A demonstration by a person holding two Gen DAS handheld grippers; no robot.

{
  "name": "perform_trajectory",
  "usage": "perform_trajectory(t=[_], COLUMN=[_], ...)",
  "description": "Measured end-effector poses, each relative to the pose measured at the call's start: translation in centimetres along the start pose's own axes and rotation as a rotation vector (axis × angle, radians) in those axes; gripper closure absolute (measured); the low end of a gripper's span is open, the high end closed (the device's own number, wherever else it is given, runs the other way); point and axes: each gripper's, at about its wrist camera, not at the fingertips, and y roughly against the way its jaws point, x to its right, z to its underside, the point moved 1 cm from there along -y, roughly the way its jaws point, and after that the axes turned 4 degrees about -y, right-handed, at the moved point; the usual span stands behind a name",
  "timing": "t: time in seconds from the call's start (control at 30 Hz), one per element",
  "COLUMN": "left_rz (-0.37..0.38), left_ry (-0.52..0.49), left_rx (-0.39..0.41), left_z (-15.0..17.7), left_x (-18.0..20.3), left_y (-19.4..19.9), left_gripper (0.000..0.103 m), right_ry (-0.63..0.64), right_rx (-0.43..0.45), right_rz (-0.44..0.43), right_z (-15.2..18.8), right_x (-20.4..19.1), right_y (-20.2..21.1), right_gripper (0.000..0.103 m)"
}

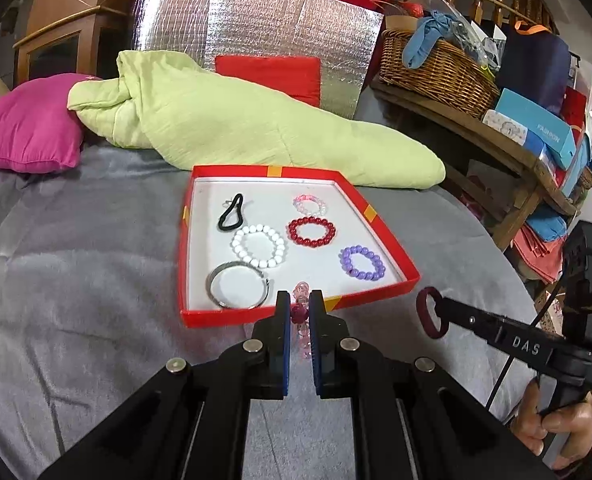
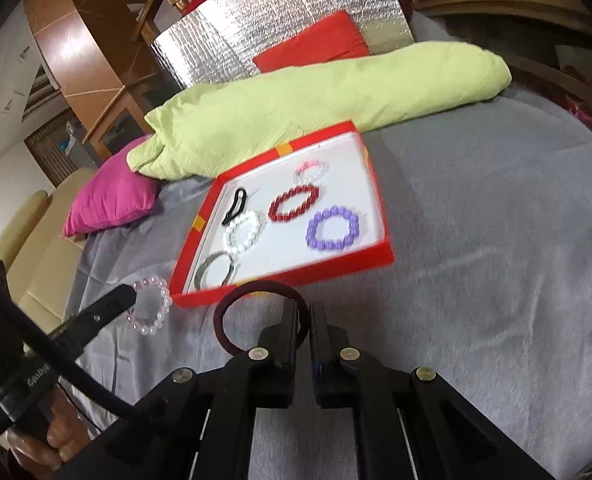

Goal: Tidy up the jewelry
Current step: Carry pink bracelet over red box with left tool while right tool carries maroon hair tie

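A red box (image 1: 392, 236) with a white floor holds white (image 1: 259, 246), dark red (image 1: 311, 231) and purple bead bracelets (image 1: 362, 262).

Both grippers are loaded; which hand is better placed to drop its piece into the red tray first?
Left, probably. The left gripper, shut on the pink bead bracelet, sits right at the red tray near edge. The right gripper, holding the dark maroon hair tie, hangs off the tray's corner.
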Motion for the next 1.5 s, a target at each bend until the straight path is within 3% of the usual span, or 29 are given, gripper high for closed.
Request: perform_trajectory(t=[0.43,0.8,1.07,1.5], left_rz=[0.042,0.023,-0.006,-0.038], left_ry=[0.020,0.009,-0.017,-0.040], left_rx=[0.025,-0.004,-0.039,-0.064], left_z=[-2.3,-2.6,-2.5,-2.2], left_x=[0.4,1.4,2.1,2.5], left_y=[-3.3,-6.9,-9.1,-10.3], left_gripper=[0.094,0.094,0.094,0.094], right_ry=[0.017,-0.079,-0.113,-0.101], right_rx=[0.028,-0.016,-0.028,0.018], right_rz=[0.039,-0.007,0.011,0.057], right_z=[-5.8,-9.2,-10.0,-10.5], right_x=[-0.2,1.6,2.6,3.1], right_y=[-3.1,-8.8,-11.4,-11.3], right_gripper=[0.096,0.096,0.096,0.096])
